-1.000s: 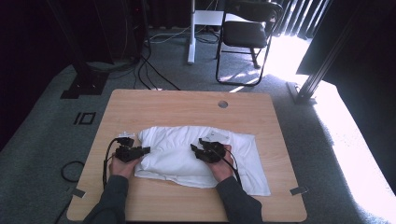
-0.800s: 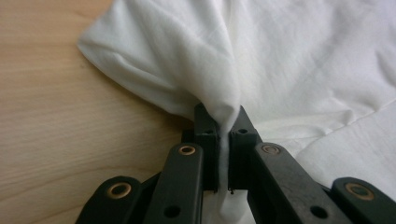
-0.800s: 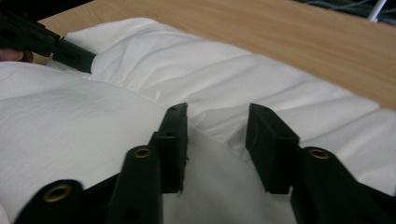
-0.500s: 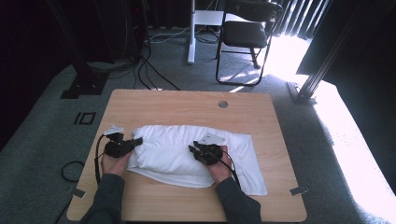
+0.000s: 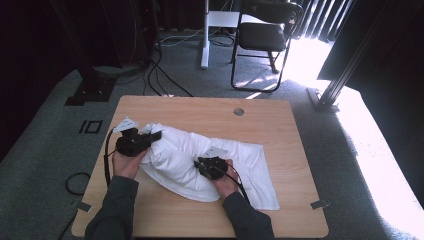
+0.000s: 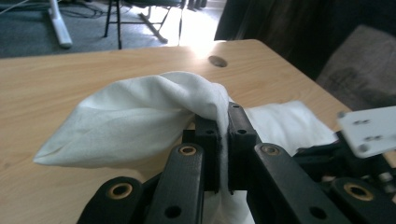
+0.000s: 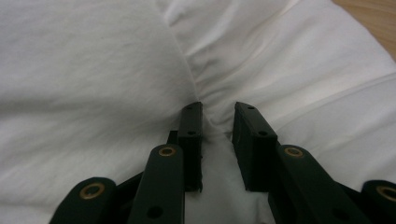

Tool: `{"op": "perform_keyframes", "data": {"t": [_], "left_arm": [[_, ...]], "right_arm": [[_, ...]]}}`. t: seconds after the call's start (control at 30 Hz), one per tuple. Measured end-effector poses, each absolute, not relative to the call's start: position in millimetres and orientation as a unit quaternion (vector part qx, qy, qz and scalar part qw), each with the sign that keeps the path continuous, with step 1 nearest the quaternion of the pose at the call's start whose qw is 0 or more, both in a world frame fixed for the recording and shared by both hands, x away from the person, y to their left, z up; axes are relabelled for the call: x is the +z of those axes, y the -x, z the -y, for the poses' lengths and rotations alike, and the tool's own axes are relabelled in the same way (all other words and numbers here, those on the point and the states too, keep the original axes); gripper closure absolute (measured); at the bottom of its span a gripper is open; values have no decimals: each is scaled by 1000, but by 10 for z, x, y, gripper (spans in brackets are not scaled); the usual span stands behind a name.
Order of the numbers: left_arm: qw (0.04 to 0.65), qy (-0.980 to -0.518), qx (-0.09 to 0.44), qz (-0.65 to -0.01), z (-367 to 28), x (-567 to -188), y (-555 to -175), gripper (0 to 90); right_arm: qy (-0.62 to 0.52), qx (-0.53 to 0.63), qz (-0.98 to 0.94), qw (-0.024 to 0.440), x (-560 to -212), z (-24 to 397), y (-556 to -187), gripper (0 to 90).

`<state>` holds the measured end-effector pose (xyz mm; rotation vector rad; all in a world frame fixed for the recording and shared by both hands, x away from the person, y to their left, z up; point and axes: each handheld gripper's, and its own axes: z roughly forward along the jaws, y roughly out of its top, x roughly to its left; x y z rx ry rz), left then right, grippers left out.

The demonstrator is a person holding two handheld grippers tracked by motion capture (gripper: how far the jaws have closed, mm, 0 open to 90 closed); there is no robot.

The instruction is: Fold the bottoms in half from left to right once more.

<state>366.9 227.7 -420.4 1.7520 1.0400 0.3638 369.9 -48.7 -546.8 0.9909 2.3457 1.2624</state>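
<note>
Your left gripper [image 5: 156, 136] pinches the white cloth's [image 5: 185, 155] nine-o'clock end, raised off the table [image 5: 280, 125]. Your right gripper [image 5: 199, 163], jaws narrow and just closing, bunches a fold mid-cloth.

Desk [image 5: 280, 120]: light wood top, rectangular, corners rounded
Cable hole [image 5: 238, 111]: round grey grommet in the desk top, near the far edge, right of centre
Chair [image 5: 265, 35]: black seat on a dark metal frame, standing on the floor beyond the desk
White post [image 5: 204, 35]: upright, left of the chair, foot resting on the carpet
Floor cables [image 5: 160, 75]: dark leads trailing across the carpet toward the desk's far left corner
Carpet [image 5: 45, 150]: grey, covering the floor on every side of the desk
Sunlight [image 5: 385, 165]: bright patch on the floor at right
Dark stand [image 5: 345, 65]: slanted black frame right of the desk
</note>
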Motion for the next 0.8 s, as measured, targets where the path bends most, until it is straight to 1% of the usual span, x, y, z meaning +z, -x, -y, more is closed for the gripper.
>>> {"op": "perform_keyframes", "data": {"t": [0.17, 0.2, 0.27, 0.3, 0.33, 0.37, 0.43, 0.53, 0.57, 0.67, 0.73, 0.8], "left_arm": [[505, -742, 163, -410, -2117, -4097, -3691, 878], [505, -742, 166, -409, -2097, -4089, -3699, 877], [504, -743, 168, -407, -2078, -4078, -3709, 877], [506, -742, 168, -407, -2078, -4071, -3711, 877], [506, -742, 168, -407, -2078, -4071, -3711, 877], [507, -742, 169, -404, -2080, -4055, -3708, 877], [503, -746, 171, -403, -2079, -4043, -3701, 877], [500, -748, 172, -400, -2076, -4031, -3691, 876], [501, -749, 172, -399, -2073, -4026, -3688, 876], [502, -750, 173, -395, -2041, -4009, -3689, 876], [503, -751, 174, -391, -2006, -3993, -3693, 877], [503, -753, 174, -386, -1972, -3970, -3696, 876]], "right_arm": [[-344, 443, -815, 146, -5483, 433, -3696, 728], [-341, 446, -815, 140, -5454, 417, -3690, 656], [-334, 449, -816, 141, -5389, 445, -3663, 546], [-332, 452, -815, 146, -5340, 479, -3639, 513], [-332, 452, -815, 146, -5340, 479, -3639, 513], [-333, 457, -811, 151, -5287, 524, -3611, 494], [-323, 464, -805, 178, -5127, 757, -3535, 489], [-338, 448, -800, 213, -5036, 1104, -3486, 494], [-346, 446, -798, 213, -5032, 1234, -3475, 503], [-375, 439, -794, 190, -5155, 1522, -3469, 508], [-386, 426, -800, 170, -5317, 1569, -3479, 513], [-389, 419, -805, 157, -5461, 1512, -3475, 515]]}}
